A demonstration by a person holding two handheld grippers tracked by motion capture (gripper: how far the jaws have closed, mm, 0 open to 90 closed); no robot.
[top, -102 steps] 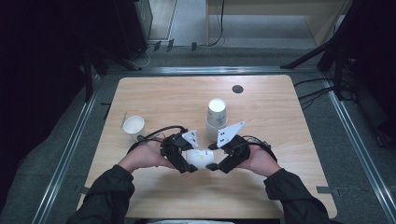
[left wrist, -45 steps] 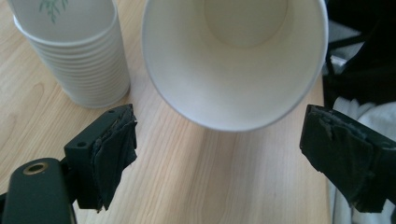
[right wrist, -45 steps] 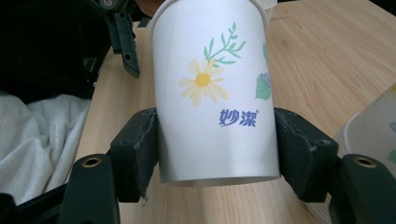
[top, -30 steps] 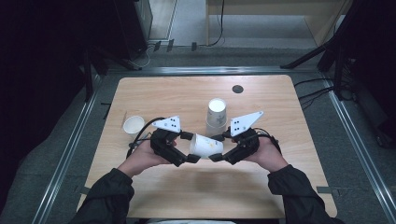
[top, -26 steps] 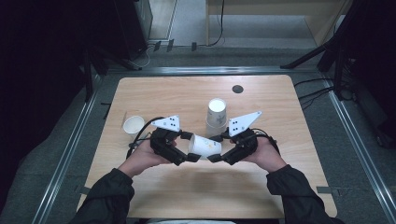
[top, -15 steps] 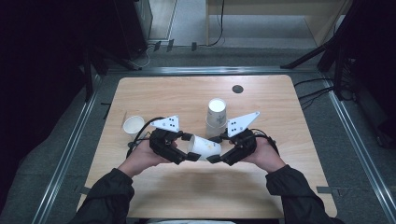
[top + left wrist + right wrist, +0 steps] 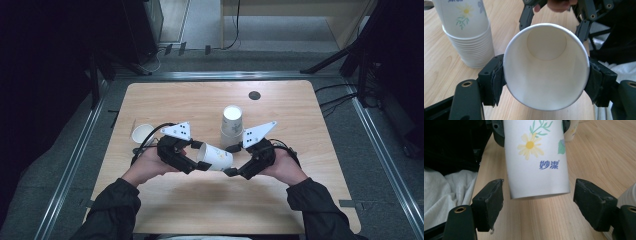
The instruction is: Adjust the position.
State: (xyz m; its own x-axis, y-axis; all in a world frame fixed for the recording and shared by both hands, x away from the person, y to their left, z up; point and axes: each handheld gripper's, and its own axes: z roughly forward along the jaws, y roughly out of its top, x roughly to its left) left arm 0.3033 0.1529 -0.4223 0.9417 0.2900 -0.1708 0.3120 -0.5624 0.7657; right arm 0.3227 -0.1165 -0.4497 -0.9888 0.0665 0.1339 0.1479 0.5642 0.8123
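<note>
A white paper cup point(image 7: 215, 156) with a daisy print lies sideways in the air between my two grippers, low over the table's near middle. My left gripper point(image 7: 197, 159) is shut on it: in the left gripper view the pads point(image 7: 497, 80) press both sides of the cup point(image 7: 546, 65) just behind its rim, and these jaws have just been closing. My right gripper point(image 7: 231, 169) is open; its jaws have just been opening. In the right gripper view the cup's base end point(image 7: 536, 157) sits between the jaws of the right gripper point(image 7: 541, 203), touching neither.
A stack of several upturned paper cups point(image 7: 231, 125) stands just behind the grippers, close to the held cup point(image 7: 471, 37). A single cup point(image 7: 142, 134) lies near the table's left edge. A black round spot point(image 7: 254, 95) marks the far side of the wooden table point(image 7: 310, 200).
Since the oldest frame both hands have carried the cup a little farther up the table. The right gripper's jaws have come off the cup's base, and the left gripper's have closed near its rim.
</note>
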